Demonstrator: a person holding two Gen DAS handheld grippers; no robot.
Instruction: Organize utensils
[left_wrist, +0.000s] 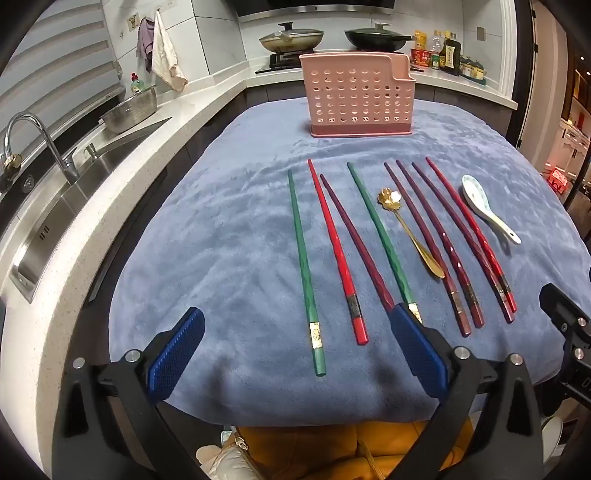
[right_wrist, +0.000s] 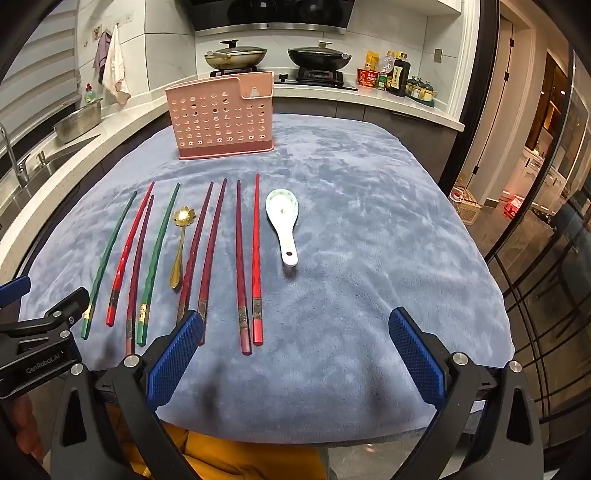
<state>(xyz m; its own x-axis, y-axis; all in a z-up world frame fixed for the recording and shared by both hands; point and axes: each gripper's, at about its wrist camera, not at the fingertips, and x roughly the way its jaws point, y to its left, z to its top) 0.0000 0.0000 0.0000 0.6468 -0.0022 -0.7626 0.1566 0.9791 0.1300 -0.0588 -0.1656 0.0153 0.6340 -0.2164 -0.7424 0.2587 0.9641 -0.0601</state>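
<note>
The tabletop (right_wrist: 369, 221) is covered by a blue fleece cloth (left_wrist: 221, 258), with a sink (left_wrist: 92, 162) on the counter to the left. A pink perforated holder (left_wrist: 356, 96) stands upright at the far edge of the cloth; nothing shows above its rim. Its interior compartments cannot be made out from either view.

Eight chopsticks (left_wrist: 338, 251) lie in a loose row on the cloth, tips pointing toward the holder: two green, two red, four dark purple-maroon. None is paired by colour. A white spoon (right_wrist: 282, 221) lies at the right end of the row, bowl up, apart from the nearest red chopstick. A gold spoon (left_wrist: 410, 230) lies between the right-hand green chopstick and a maroon one, close to both.

The left gripper (left_wrist: 291, 350) hovers over the near ends of the left-hand chopsticks, fingers spread, holding nothing. The right gripper (right_wrist: 295, 354) hovers at the near edge, fingers spread wide, also holding nothing.

Assessment: no item has yet been moved; the task is at its start. A first pick is best made at a chopstick's thick near end, where the fingers can close across it without disturbing neighbours. The soft cloth may let thin sticks sink, so the fingers should come down level and straddle one stick only. The white spoon is the right gripper's easiest target, taken by the handle.
</note>
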